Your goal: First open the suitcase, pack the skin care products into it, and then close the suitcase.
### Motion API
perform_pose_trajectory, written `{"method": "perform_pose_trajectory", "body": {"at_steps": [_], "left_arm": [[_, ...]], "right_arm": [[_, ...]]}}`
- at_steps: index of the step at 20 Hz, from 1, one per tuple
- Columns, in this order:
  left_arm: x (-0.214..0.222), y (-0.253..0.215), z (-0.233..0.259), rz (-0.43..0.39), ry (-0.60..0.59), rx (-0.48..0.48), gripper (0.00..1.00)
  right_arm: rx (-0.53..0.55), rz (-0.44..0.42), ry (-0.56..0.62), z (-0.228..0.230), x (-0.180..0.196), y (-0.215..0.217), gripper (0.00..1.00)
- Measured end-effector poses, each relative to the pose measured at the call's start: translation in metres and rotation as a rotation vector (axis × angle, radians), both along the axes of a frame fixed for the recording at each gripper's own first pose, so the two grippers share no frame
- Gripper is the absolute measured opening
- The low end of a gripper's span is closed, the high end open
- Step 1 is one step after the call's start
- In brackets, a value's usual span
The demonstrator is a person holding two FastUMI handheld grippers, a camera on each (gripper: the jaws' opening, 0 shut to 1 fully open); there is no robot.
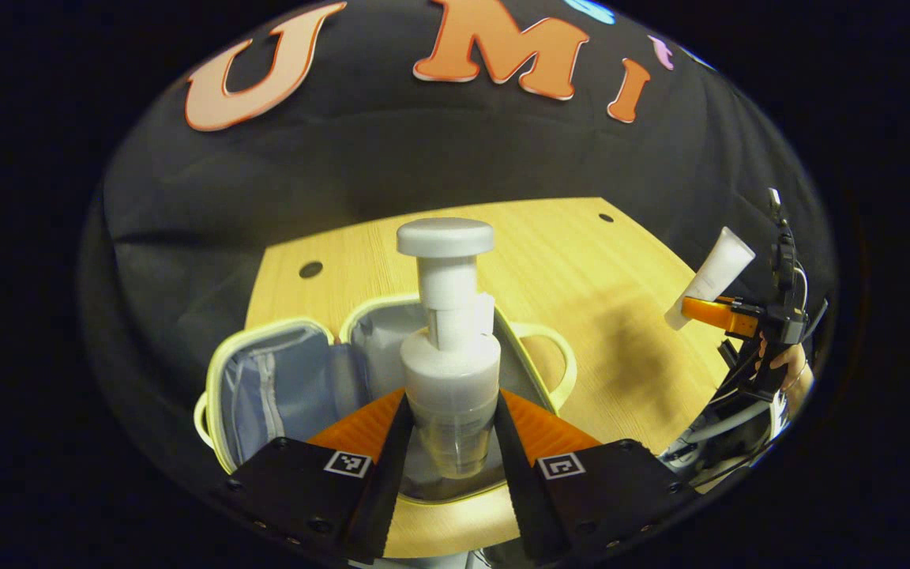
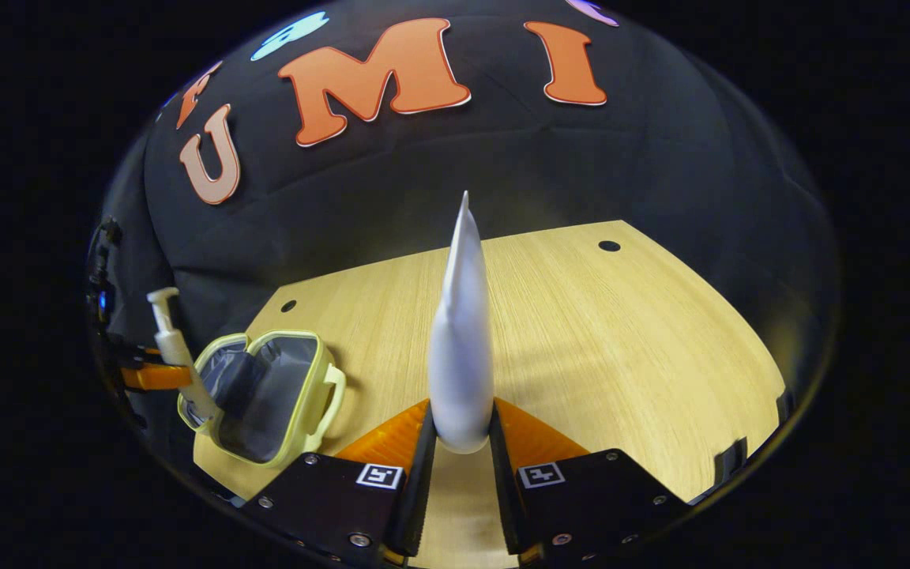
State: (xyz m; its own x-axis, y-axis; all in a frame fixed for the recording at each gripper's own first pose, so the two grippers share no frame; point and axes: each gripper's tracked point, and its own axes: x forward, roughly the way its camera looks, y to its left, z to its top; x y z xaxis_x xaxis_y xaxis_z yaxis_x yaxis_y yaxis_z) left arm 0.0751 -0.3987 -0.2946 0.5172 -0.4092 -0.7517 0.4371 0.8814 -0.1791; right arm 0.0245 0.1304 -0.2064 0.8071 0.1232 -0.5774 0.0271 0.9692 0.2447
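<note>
In the left gripper view my left gripper (image 1: 450,419) is shut on a clear pump bottle (image 1: 449,371) with a white pump head, held upright above the open suitcase (image 1: 281,387), a small pale-green case with grey lining. In the right gripper view my right gripper (image 2: 461,438) is shut on a white tube (image 2: 463,340) that stands upright over the wooden table (image 2: 597,356). That view also has the suitcase (image 2: 265,395) lying open at the left, with the pump bottle (image 2: 174,348) and the left gripper (image 2: 156,377) over it. The tube (image 1: 712,276) and right gripper (image 1: 720,312) appear at the right in the left gripper view.
The light wooden table (image 1: 581,261) has small round holes near its far corners. The black cloth wall rises close behind it. A hand (image 1: 787,363) and cables sit at the right edge of the left gripper view.
</note>
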Motion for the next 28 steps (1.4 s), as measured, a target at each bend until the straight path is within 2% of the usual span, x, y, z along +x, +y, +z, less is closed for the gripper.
{"method": "perform_pose_trajectory", "body": {"at_steps": [3,4,6,7,12,15,16,17,19,22,23,25,28], "left_arm": [[0.004,-0.005,-0.046,-0.027,0.157,-0.004,0.62],[0.007,-0.006,-0.057,-0.042,0.189,0.018,0.62],[0.011,-0.011,-0.069,-0.071,0.236,0.064,0.62],[0.012,-0.015,-0.076,-0.079,0.266,0.078,0.6],[0.02,-0.016,-0.097,-0.072,0.35,0.075,0.62],[0.032,-0.02,-0.102,-0.089,0.345,0.088,0.61],[0.034,-0.021,-0.103,-0.089,0.347,0.096,0.62],[0.037,-0.023,-0.102,-0.088,0.339,0.098,0.64],[0.042,-0.024,-0.104,-0.086,0.323,0.097,0.65],[0.045,-0.03,-0.093,-0.053,0.311,0.044,0.85],[0.05,-0.025,-0.091,-0.035,0.287,0.055,0.96],[0.053,-0.019,-0.077,-0.019,0.223,0.078,0.98],[0.043,-0.017,-0.028,-0.017,0.102,0.082,0.99]], "right_arm": [[0.009,-0.043,0.01,0.005,-0.009,0.001,0.39],[0.006,-0.058,0.006,0.008,-0.012,0.0,0.34],[-0.009,-0.08,0.009,0.008,-0.019,-0.003,0.34],[-0.011,-0.091,0.019,0.006,-0.023,-0.003,0.39],[-0.019,-0.128,0.044,0.003,-0.038,-0.006,0.39],[-0.023,-0.133,0.048,0.003,-0.039,-0.003,0.39],[-0.021,-0.136,0.048,0.004,-0.038,-0.003,0.34],[-0.017,-0.138,0.047,0.005,-0.038,-0.001,0.39],[-0.009,-0.136,0.039,0.009,-0.036,0.003,0.39],[-0.014,-0.121,0.031,0.015,-0.035,0.008,0.39],[-0.014,-0.116,0.029,0.017,-0.034,0.01,0.39],[-0.005,-0.102,0.023,0.024,-0.03,0.016,0.39],[0.01,-0.064,0.02,0.037,-0.021,0.032,0.39]]}}
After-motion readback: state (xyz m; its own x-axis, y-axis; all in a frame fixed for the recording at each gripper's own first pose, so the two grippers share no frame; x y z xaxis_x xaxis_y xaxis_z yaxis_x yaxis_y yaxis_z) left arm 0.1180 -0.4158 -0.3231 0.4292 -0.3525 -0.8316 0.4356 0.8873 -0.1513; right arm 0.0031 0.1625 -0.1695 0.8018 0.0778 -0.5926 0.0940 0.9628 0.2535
